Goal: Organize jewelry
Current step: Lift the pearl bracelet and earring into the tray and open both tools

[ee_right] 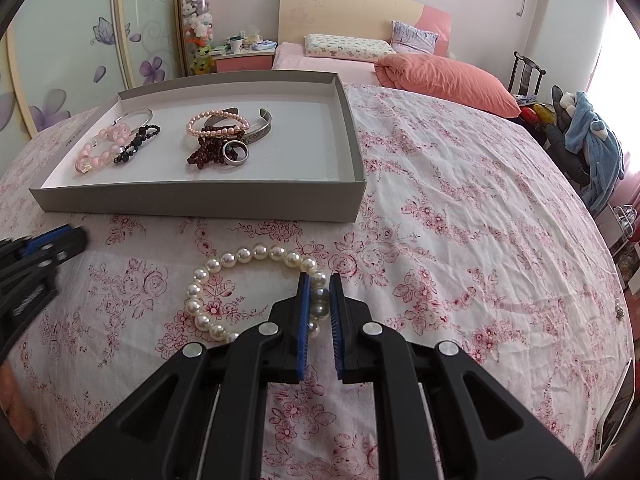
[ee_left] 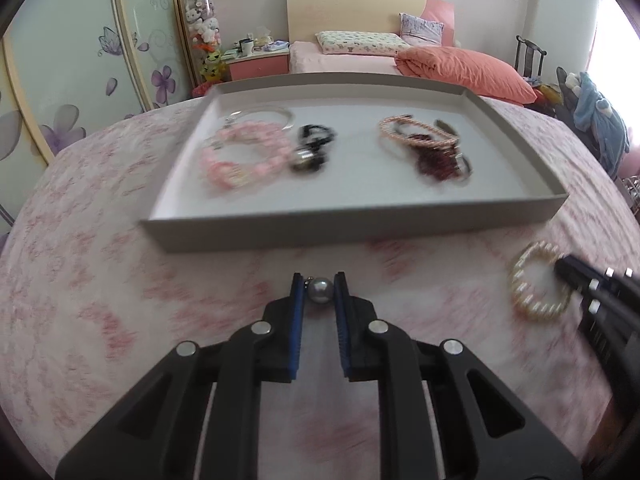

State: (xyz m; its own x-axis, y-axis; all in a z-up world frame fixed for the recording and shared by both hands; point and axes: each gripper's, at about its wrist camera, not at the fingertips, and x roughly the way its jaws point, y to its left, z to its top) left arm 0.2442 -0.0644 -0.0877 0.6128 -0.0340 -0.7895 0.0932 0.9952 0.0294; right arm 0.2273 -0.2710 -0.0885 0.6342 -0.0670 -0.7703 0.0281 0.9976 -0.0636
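The left gripper (ee_left: 319,286) pinches a round grey bead (ee_left: 319,291) between ribbed blue pads; the right gripper (ee_right: 319,286) clamps a glossy pearl bracelet (ee_right: 248,292) lying on the floral cloth (ee_right: 460,220). Beyond sits a shallow grey cardboard tray (ee_right: 200,200) (bangles, beaded loops inside).

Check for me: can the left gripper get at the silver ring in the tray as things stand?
Probably not yet: the left gripper is shut on a grey bead. The silver ring lies uncovered in the tray, its top open.
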